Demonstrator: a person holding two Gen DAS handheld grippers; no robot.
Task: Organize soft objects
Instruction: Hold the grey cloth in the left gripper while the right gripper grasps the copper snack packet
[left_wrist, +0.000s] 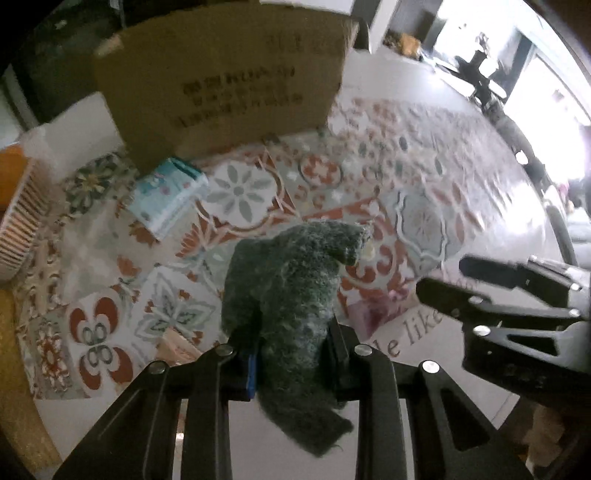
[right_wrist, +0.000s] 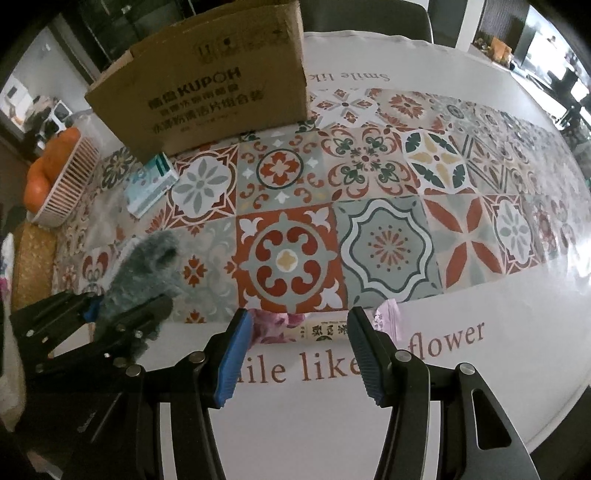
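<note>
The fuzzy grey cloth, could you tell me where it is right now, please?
The fuzzy grey cloth is clamped in the left gripper, held above the patterned tablecloth, left of the open right gripper and nearer than the cardboard box.

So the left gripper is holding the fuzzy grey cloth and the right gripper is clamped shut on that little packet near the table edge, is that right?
Not quite. The left gripper does hold the fuzzy grey cloth, but the right gripper is open. The right wrist view shows its fingers spread apart, empty, with the small packet lying on the table beyond them.
</note>
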